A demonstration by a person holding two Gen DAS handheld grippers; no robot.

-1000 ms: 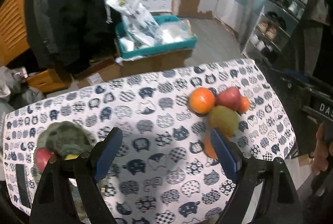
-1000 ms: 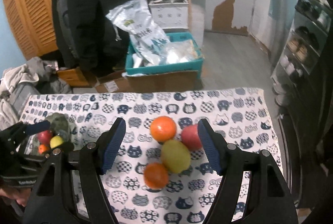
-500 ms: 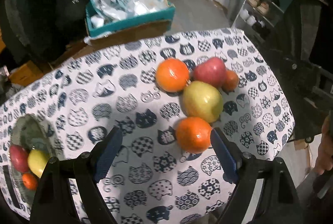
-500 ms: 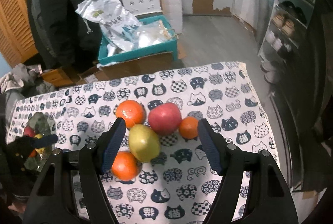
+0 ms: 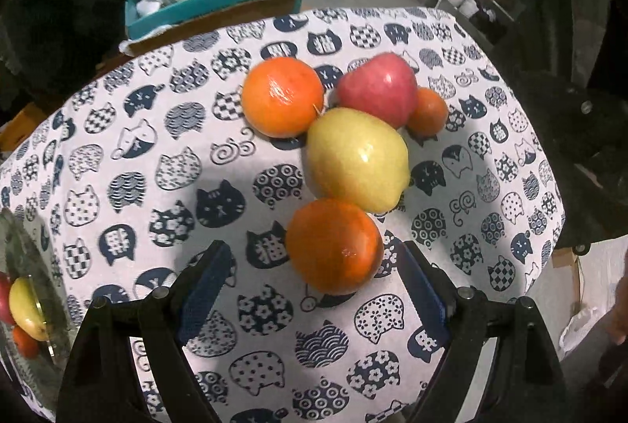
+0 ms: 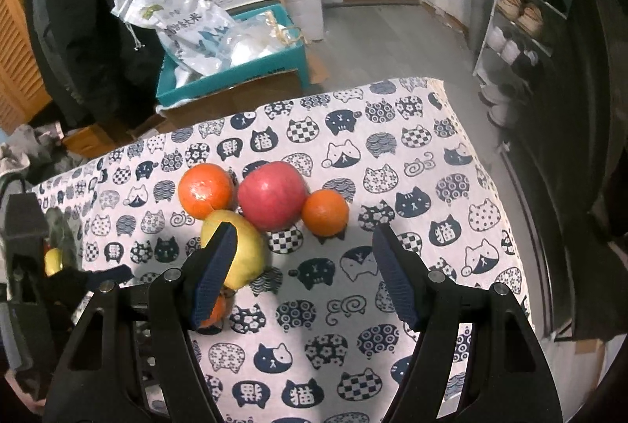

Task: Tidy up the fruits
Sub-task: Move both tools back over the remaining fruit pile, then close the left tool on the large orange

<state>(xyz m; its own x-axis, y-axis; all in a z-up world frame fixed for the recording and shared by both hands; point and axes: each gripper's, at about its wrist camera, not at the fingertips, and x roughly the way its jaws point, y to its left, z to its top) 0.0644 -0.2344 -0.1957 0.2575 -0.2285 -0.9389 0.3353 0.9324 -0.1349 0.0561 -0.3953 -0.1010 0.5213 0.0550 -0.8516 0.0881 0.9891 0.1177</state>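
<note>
Fruits mostly wait: five loose on the cat-print tabletop, three in the glass bowl; my left gripper, released, frames the nearest round orange; my right gripper hangs released too.

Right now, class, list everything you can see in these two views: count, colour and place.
oranges: three, orange, in the cluster on the cloth
apple: one, red, cluster's far side
pear: one, yellow-green, cluster's middle
bowl: one, glass, left edge, holding red, yellow and orange fruit
cloth: one, white with navy cats, over the table
crate: one, teal, on the floor beyond
bag: one, white, in crate
left gripper: open, at near orange
right gripper: open, above cloth
</note>
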